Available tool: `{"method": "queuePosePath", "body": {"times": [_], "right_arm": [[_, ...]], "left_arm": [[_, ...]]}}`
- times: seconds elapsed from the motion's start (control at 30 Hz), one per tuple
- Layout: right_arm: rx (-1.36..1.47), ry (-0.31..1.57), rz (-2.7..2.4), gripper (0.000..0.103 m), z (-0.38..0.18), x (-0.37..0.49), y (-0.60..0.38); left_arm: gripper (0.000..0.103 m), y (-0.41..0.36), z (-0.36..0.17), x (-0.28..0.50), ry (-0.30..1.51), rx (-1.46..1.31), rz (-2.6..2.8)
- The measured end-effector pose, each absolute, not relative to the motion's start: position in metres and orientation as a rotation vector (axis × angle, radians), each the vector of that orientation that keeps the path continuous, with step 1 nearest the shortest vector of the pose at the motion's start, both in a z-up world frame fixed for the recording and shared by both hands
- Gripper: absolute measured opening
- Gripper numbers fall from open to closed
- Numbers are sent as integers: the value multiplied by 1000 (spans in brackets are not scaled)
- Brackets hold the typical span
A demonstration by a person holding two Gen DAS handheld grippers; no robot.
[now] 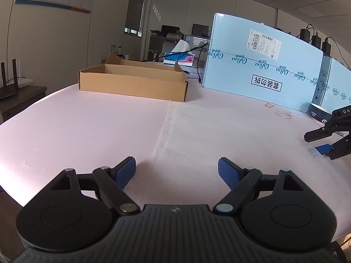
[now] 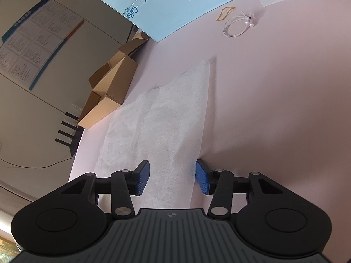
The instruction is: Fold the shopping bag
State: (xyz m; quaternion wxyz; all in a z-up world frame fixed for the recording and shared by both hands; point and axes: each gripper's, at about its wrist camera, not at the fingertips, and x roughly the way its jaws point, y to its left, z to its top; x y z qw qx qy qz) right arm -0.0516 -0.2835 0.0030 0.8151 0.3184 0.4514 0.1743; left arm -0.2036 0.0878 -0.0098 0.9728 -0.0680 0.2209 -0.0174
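Seemingly shopping bag (image 2: 166, 118) edge between right hand-held gripper (image 2: 172, 176) pads.

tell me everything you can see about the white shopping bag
The white shopping bag is thin, fibrous, non-woven-looking fabric lying flat on the pink table cover, partly folded: a second layer shows as a paler band at its left. Its right edge runs straight. The near end passes between the pads of the right tool, the right pad at its edge; no handles show.

left claw (image 1: 176, 171) gapes; right claw (image 2: 172, 176) part-open.
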Motion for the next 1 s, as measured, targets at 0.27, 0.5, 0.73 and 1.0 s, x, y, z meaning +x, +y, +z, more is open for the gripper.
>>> {"method": "queuePosePath", "body": {"times": [0.27,0.5,0.73,1.0], "right_arm": [[743,967,328,10,-5,-55,-296],[843,947,345,6,-10,-59,-306],[890,884,336,4,-4,-64,-322],[885,871,330,8,6,-74,-347]], "left_arm": [[81,87,-8,-214,449,-131,-34],[81,83,-4,-224,441,-121,-27],[81,79,-1,-228,443,-117,-24],[81,61,2,-219,437,-98,-94]]}}
